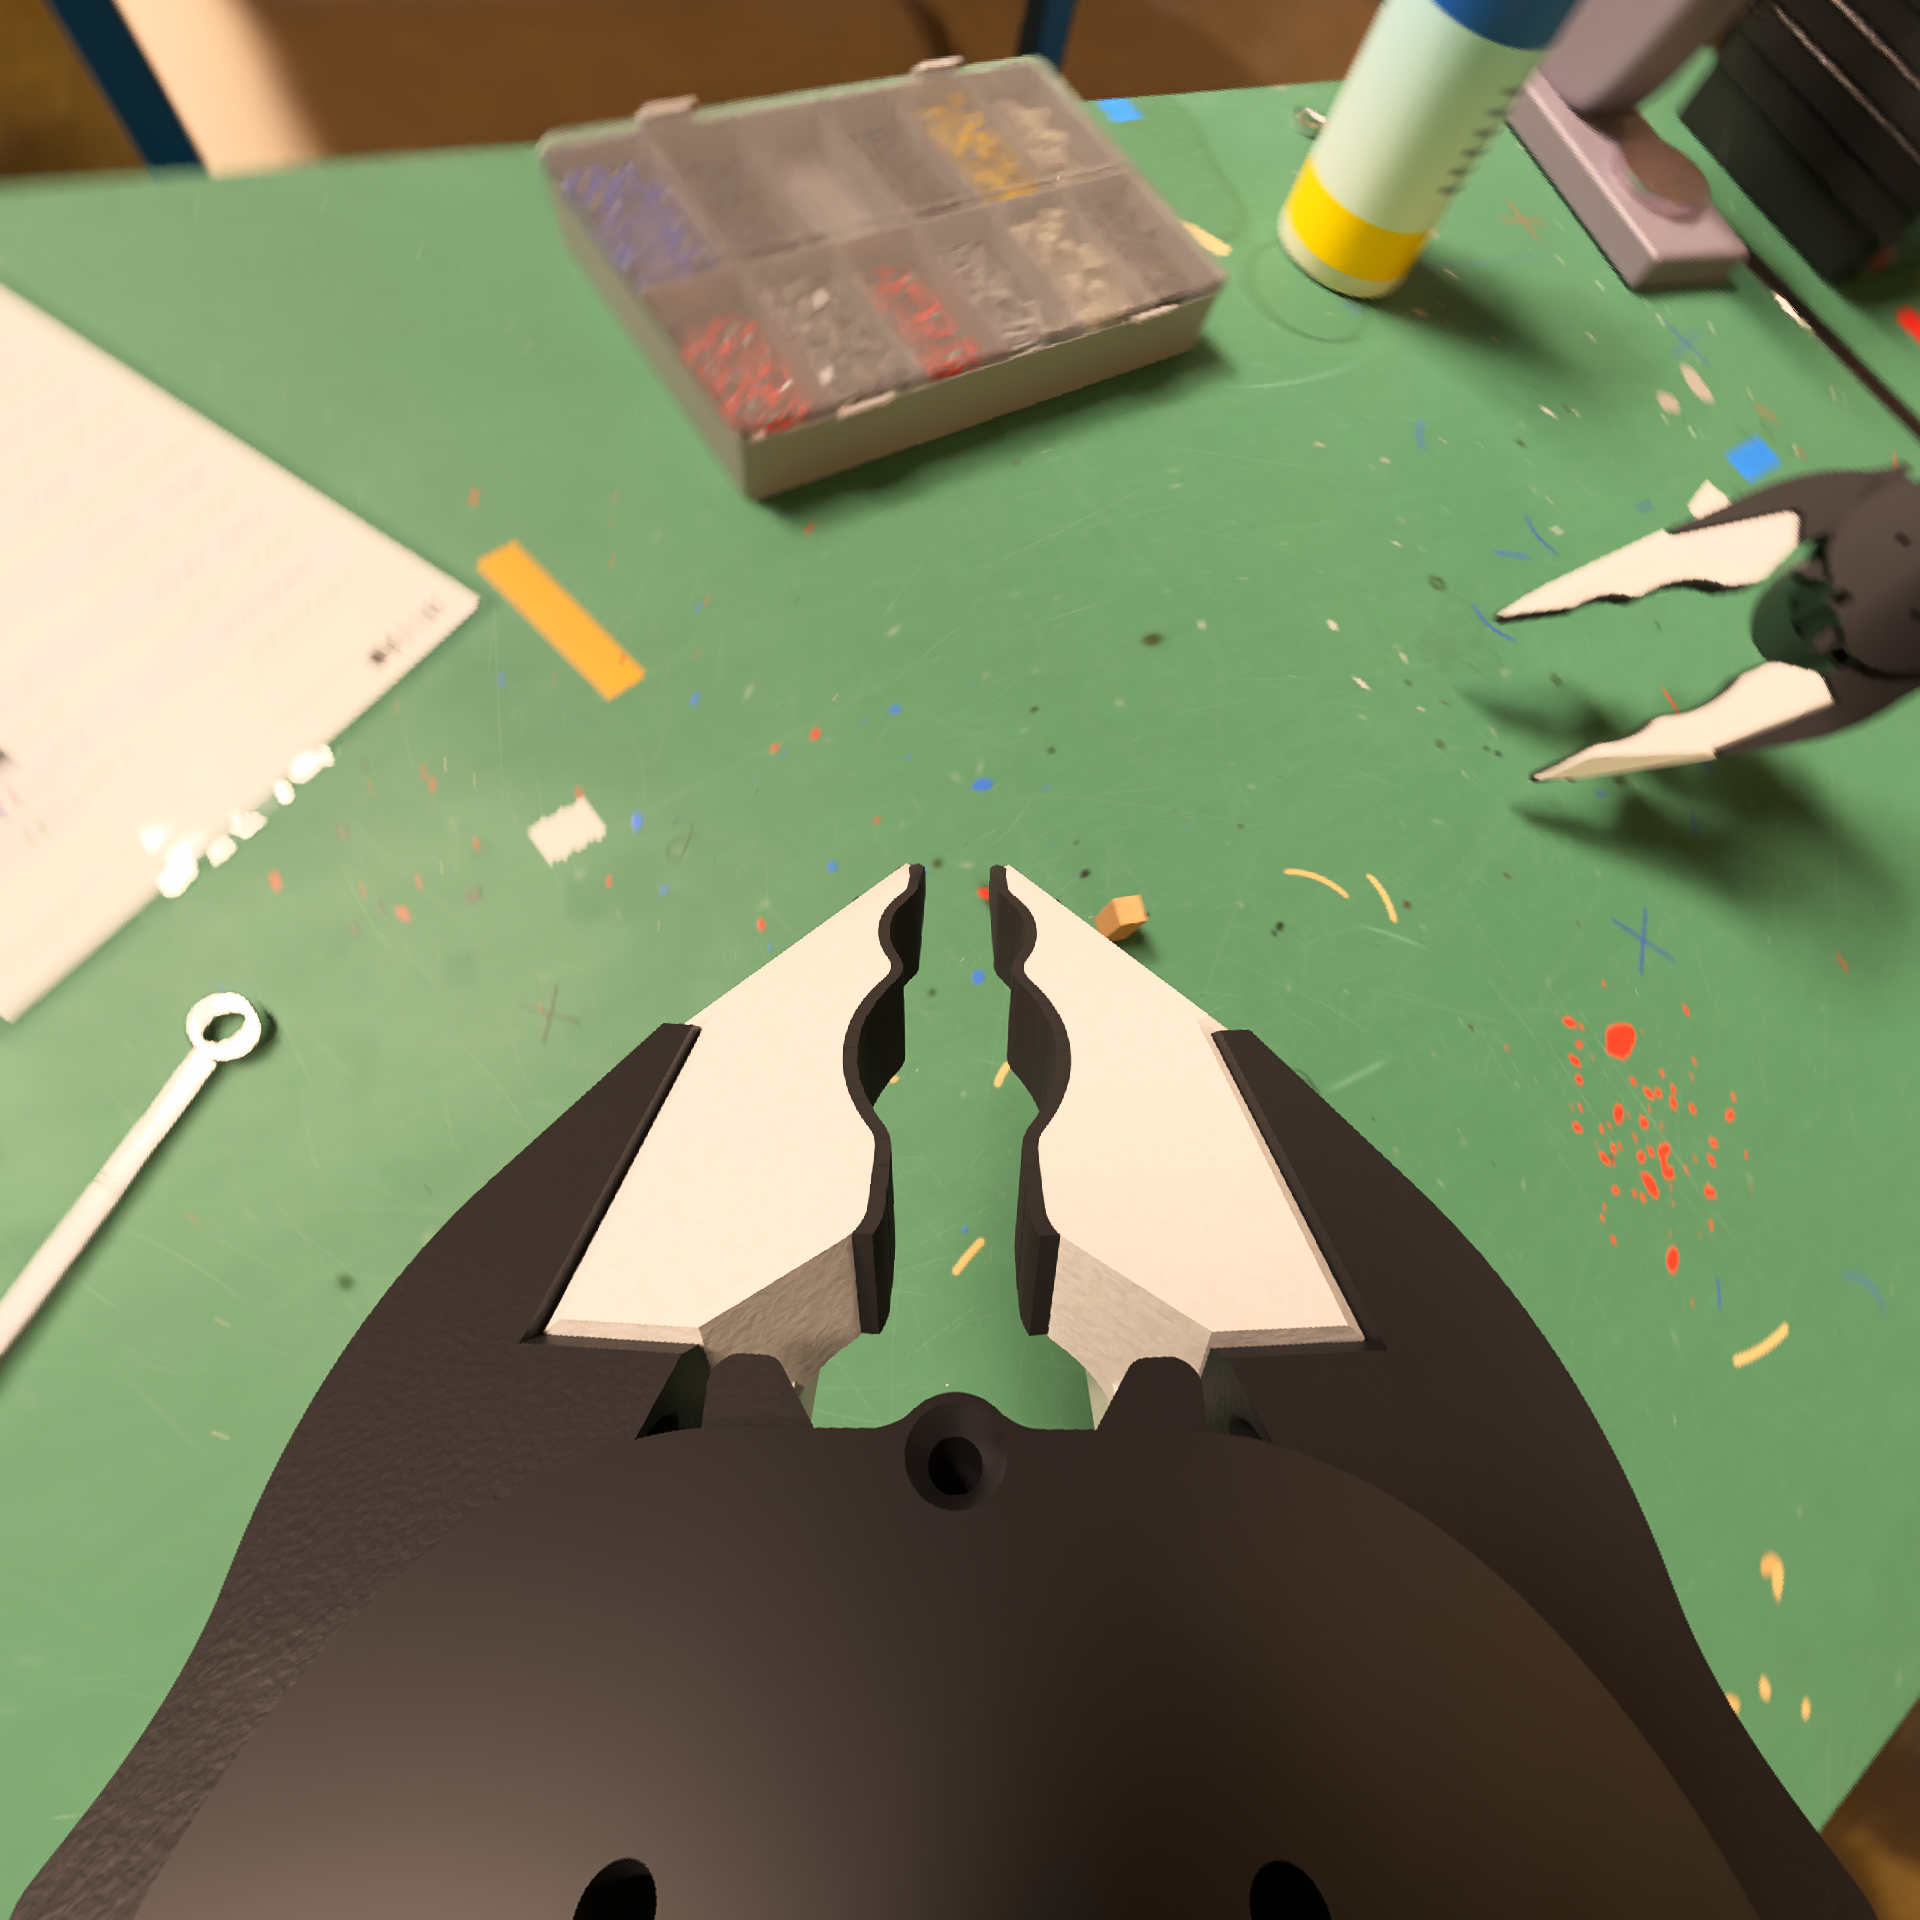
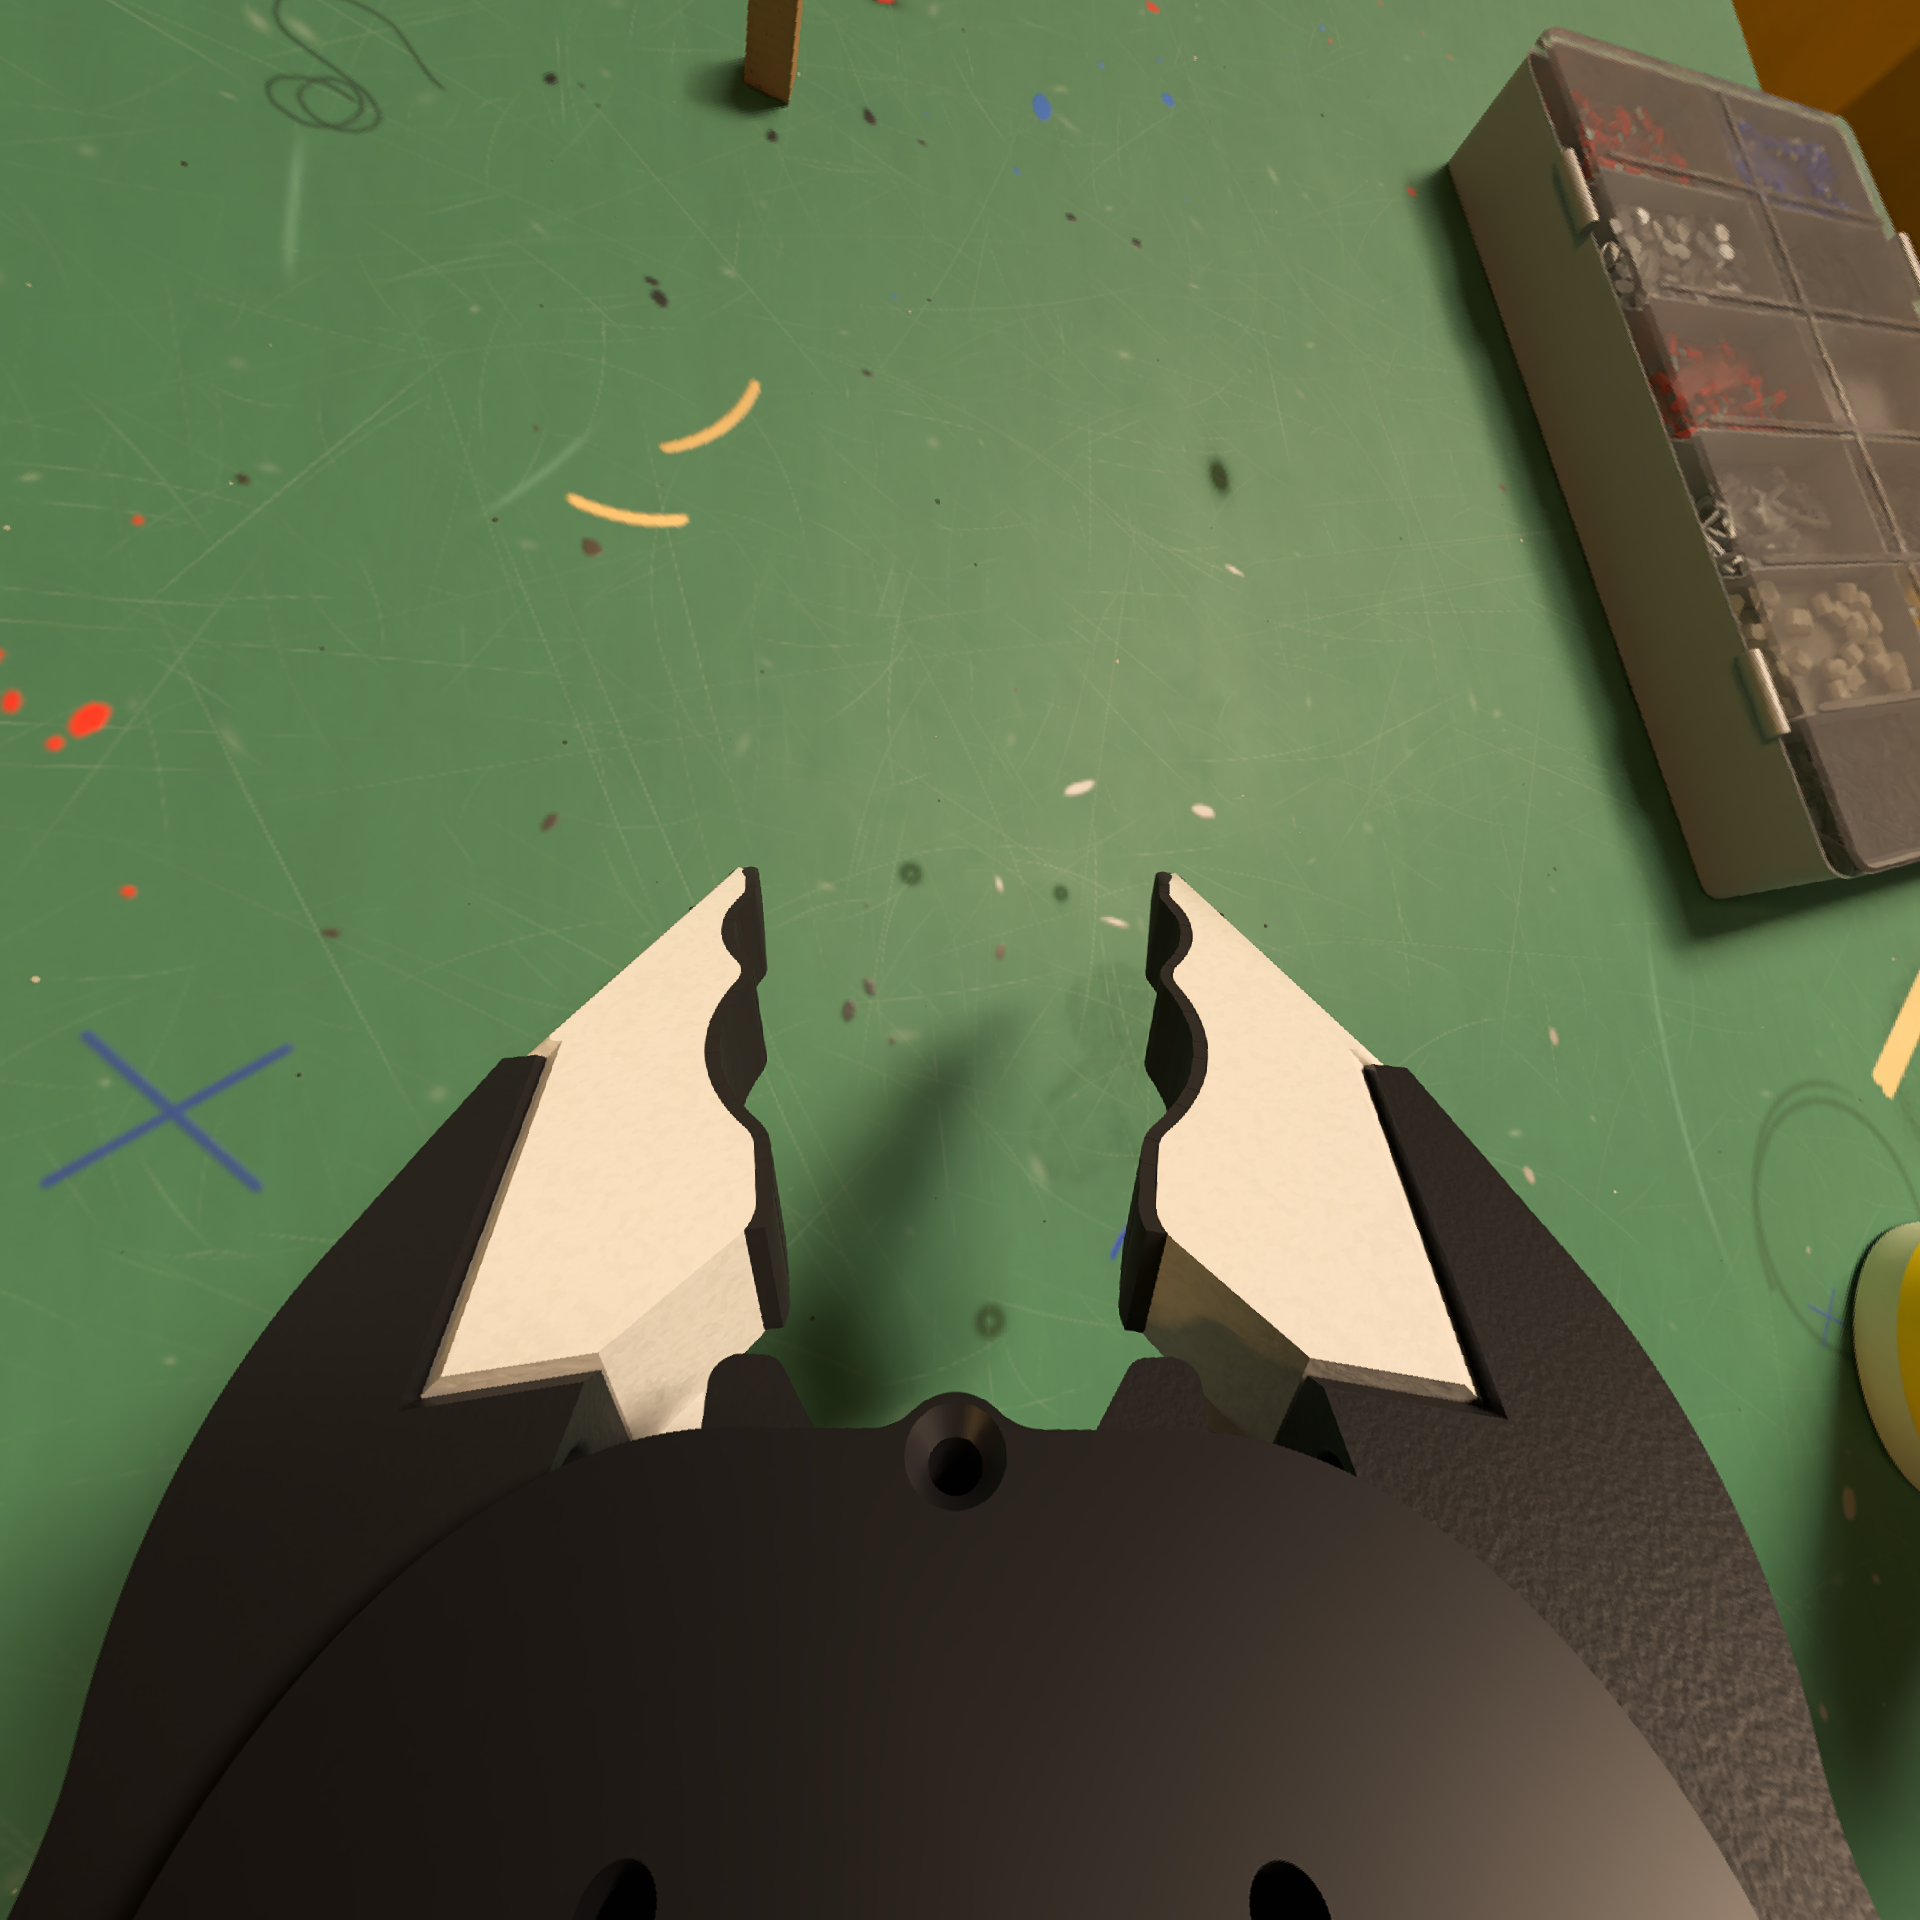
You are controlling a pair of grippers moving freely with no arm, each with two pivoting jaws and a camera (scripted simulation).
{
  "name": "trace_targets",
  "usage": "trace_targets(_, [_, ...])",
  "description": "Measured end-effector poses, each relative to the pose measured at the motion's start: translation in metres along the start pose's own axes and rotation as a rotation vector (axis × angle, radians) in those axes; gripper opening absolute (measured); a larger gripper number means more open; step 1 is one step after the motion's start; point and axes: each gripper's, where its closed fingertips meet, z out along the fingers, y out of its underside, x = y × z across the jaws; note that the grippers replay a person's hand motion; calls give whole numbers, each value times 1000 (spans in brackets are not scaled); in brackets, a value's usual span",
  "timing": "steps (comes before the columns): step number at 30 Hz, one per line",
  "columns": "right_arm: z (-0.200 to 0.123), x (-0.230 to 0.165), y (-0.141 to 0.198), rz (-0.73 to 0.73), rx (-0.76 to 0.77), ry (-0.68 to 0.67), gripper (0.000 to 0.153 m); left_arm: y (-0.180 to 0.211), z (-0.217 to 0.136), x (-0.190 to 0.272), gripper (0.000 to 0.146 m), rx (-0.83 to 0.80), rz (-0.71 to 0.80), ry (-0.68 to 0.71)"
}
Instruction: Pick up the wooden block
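Observation:
The wooden block [image 1: 1122, 916] is a small tan piece standing on the green mat [image 1: 1143, 644]. It sits just past and to the right of my left gripper's right fingertip, which hides part of it. My left gripper [image 1: 956, 881] is empty, its jaws drawn close with only a narrow gap. My right gripper [image 2: 954, 883] is wide open and empty over bare mat; it also shows at the right edge of the left wrist view [image 1: 1517, 691]. In the right wrist view the block [image 2: 774, 52] stands far ahead at the top edge, cut off by the frame.
A clear-lidded parts box [image 1: 883, 260] with several compartments lies at the back; it also shows in the right wrist view [image 2: 1725, 447]. A glue stick [image 1: 1382, 156] and a grey stand [image 1: 1621, 166] are at the back right. A white sheet [image 1: 166, 603] and an eye bolt [image 1: 135, 1143] lie at the left.

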Motion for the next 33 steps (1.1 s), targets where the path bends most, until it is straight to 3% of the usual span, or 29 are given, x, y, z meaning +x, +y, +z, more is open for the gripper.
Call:
trace_targets(6, [0, 0, 2, -8, -7, 2, 74, -90, -21, 88, 12, 9, 400, 60])
trace_targets(10, [-2, 1, 4, -7, -2, 2, 74, -112, 5, 161, 12, -117, 623, 198])
trace_targets(15, [-5, -1, 9, -11, -3, -17, 74, -63, 64, 209, 12, -480, 764, 479])
trace_targets(18, [-6, -2, 14, -10, -19, -28, 74, -21, 92, 210, 12, -687, 758, 646])
trace_targets(23, [-7, -4, 17, -3, -27, -48, 74, 40, 121, 200, 13, -919, 748, 791])
trace_targets(25, [-7, -6, 19, -4, -36, -53, 74, 50, 133, 190, 29, -961, 728, 724])
trace_targets(28, [-7, -6, 20, -4, -38, -55, 74, 41, 136, 180, 46, -863, 694, 625])
trace_targets(33, [-8, -5, 18, -4, -32, -50, 74, 10, 120, 141, 48, -626, 541, 252])
